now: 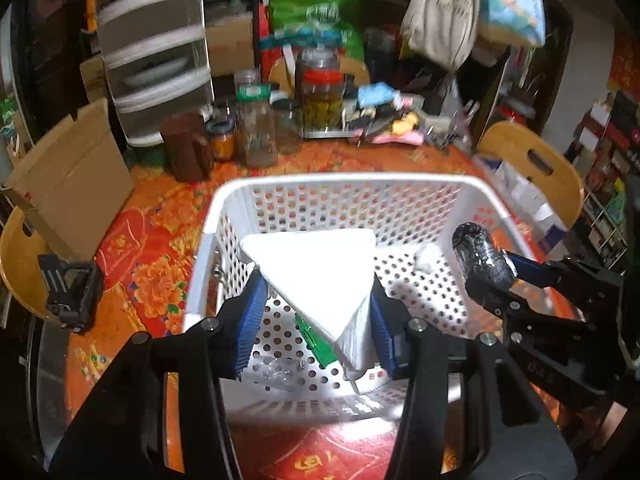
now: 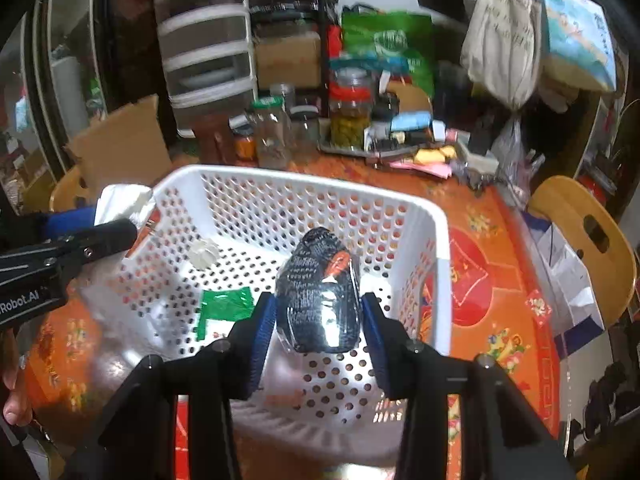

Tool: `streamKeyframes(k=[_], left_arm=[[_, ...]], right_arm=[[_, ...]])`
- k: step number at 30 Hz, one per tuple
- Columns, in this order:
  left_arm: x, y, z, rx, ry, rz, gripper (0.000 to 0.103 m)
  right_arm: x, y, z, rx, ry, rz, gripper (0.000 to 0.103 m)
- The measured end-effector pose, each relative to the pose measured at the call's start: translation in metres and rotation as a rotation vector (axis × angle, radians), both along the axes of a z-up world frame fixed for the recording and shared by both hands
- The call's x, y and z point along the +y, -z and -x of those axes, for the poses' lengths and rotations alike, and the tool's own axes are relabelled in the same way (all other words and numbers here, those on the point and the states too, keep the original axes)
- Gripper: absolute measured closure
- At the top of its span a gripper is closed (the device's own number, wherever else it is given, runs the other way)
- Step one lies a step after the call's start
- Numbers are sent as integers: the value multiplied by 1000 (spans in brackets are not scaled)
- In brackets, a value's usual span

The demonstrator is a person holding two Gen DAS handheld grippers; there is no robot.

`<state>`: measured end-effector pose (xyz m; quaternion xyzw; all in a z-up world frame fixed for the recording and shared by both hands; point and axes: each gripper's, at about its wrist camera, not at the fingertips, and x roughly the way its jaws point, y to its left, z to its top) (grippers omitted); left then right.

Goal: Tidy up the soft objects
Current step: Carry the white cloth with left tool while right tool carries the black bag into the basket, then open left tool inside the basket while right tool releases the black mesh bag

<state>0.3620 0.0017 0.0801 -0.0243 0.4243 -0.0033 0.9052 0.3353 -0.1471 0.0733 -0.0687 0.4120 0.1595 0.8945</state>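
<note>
A white perforated basket (image 1: 340,184) (image 2: 440,248) stands on the orange floral table. My left gripper (image 1: 316,320) is shut on a white folded tissue pack (image 1: 320,276) and holds it over the basket's inside. My right gripper (image 2: 320,320) is shut on a dark knitted item wrapped in clear plastic (image 2: 320,300) and holds it over the basket's right side; it also shows in the left wrist view (image 1: 480,256). A green packet (image 2: 224,304) and a small white item (image 2: 204,254) lie on the basket floor.
Glass jars (image 1: 256,132), a brown cup (image 1: 186,148) and a tray of small items (image 2: 400,140) crowd the table's far side. A cardboard box (image 1: 72,184) stands at left. Wooden chairs (image 2: 588,232) stand at the table's sides. A black device (image 1: 72,288) lies at left.
</note>
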Motion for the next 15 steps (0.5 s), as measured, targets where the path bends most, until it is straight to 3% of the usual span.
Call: streamKeyframes(k=[6, 15], left_arm=[[-6, 50, -38, 141, 8, -34, 57], [-2, 74, -48, 164, 12, -52, 54]], right_arm=[[15, 23, -22, 70, 4, 43, 60], [28, 44, -35, 108, -10, 82, 60]])
